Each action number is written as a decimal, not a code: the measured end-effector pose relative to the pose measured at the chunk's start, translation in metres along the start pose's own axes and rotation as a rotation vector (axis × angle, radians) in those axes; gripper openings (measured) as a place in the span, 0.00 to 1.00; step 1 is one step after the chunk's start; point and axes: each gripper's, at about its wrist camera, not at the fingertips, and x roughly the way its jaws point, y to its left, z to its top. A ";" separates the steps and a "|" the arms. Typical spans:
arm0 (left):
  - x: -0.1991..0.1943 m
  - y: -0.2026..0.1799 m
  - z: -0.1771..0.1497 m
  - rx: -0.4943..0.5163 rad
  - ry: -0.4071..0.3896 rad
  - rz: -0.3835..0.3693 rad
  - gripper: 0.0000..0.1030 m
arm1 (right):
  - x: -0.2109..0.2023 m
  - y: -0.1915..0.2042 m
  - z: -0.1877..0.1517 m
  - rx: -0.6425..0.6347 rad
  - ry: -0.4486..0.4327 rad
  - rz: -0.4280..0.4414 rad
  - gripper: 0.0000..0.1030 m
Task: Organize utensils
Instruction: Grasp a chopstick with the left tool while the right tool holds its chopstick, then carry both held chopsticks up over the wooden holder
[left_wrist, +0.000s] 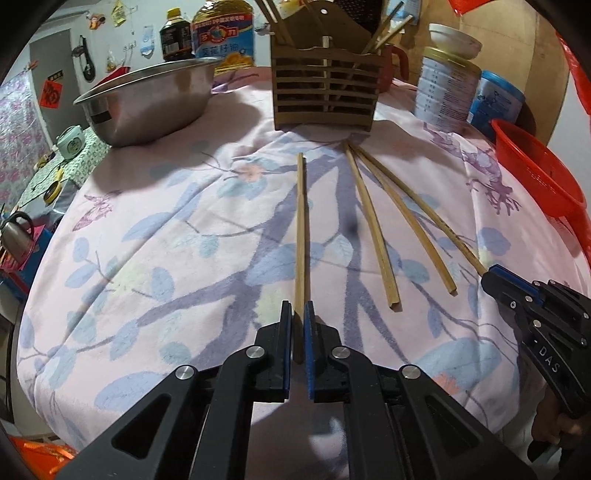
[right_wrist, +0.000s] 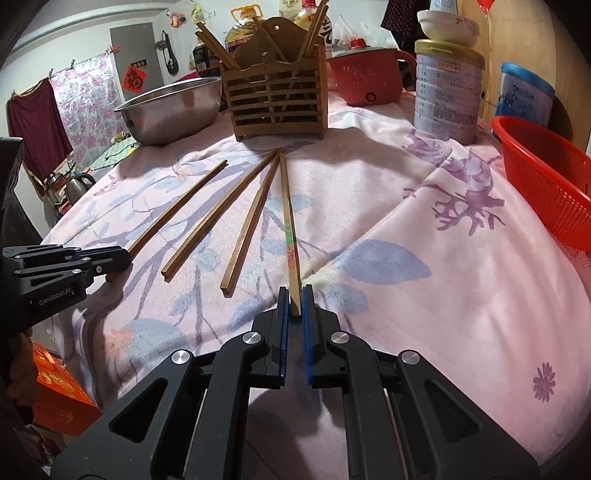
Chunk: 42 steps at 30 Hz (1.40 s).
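On the cloth (left_wrist: 184, 229), both grippers, left (left_wrist: 298, 314) and right (right_wrist: 295, 299), pinch a chopstick (left_wrist: 301, 221) end each, so lifting fast could swing them loose.

"DAS" is read in white on the black body of the right tool (left_wrist: 491, 275), "GenRobot.AI" on the left tool (right_wrist: 127, 254), and 福 on the red paper square (right_wrist: 132, 82) on the door far beyond it.
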 end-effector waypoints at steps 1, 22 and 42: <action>0.000 0.000 -0.001 -0.001 -0.003 0.003 0.08 | 0.000 0.000 0.000 0.000 -0.004 0.003 0.08; -0.105 0.006 0.081 -0.017 -0.154 -0.025 0.05 | -0.092 -0.013 0.096 0.034 -0.217 0.020 0.06; -0.071 0.040 0.094 0.024 0.034 -0.137 0.05 | -0.101 0.009 0.138 0.075 -0.285 -0.054 0.06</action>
